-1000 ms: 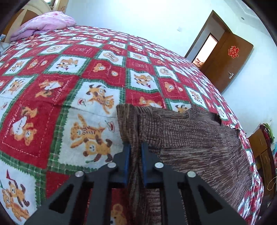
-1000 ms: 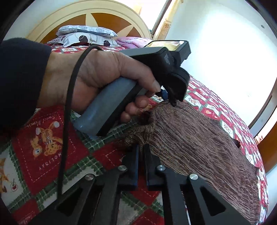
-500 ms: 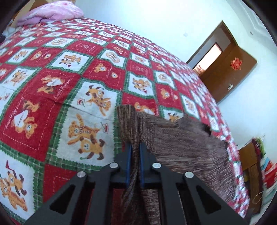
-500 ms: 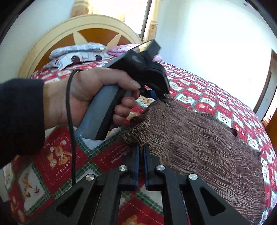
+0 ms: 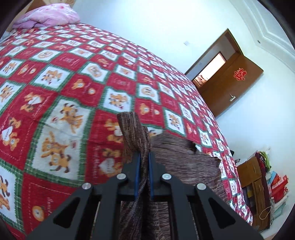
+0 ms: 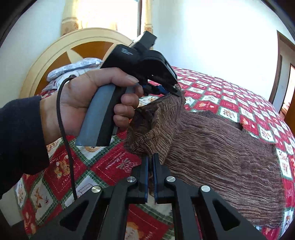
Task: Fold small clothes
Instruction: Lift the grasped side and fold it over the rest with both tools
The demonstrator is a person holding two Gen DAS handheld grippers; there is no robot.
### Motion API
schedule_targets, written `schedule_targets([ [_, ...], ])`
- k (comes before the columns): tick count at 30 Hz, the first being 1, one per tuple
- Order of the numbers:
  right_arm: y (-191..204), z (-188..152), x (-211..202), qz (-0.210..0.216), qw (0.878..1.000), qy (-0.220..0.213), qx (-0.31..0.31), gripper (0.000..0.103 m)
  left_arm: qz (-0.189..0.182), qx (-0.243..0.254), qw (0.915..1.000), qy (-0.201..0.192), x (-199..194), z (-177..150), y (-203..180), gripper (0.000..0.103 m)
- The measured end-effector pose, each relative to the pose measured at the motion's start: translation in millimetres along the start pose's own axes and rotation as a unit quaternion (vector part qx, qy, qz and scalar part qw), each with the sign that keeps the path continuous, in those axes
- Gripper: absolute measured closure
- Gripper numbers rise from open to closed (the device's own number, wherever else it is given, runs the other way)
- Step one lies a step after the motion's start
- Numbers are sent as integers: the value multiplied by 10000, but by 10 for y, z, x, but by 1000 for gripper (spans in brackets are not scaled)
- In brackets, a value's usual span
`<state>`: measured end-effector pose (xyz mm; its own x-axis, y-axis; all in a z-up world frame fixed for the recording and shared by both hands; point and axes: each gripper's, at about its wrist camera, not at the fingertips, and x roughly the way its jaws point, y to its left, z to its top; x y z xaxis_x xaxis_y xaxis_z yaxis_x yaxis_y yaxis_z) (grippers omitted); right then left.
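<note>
One brown knitted garment [image 6: 221,147] lies on the red patchwork bedspread [image 5: 55,92], its near edge lifted by two grippers. The left gripper [image 5: 143,157] and right gripper [image 6: 150,158] each pinch a fold of it. Only the right view shows the hand [image 6: 88,103] and headboard [image 6: 60,53]; only the left shows one pink pillow [image 5: 49,17].

The brown garment [image 6: 221,147] was a coarse ribbed knit, matt and rough. The bedspread [image 5: 73,77] was soft printed cloth. The left hand-held gripper [image 5: 143,158] was matt black plastic with shiny metal screws. The door [image 5: 230,88] was smooth, glossy wood.
</note>
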<state>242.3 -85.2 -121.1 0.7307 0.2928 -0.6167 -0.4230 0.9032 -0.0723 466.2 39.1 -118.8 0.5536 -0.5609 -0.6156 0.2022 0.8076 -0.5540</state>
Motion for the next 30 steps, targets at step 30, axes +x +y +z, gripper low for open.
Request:
schedule_targets([
  [30,-1376,-382,-776,-196,9861,-159,1644,100,-503,713,9959,232,401,-14,-1418,94],
])
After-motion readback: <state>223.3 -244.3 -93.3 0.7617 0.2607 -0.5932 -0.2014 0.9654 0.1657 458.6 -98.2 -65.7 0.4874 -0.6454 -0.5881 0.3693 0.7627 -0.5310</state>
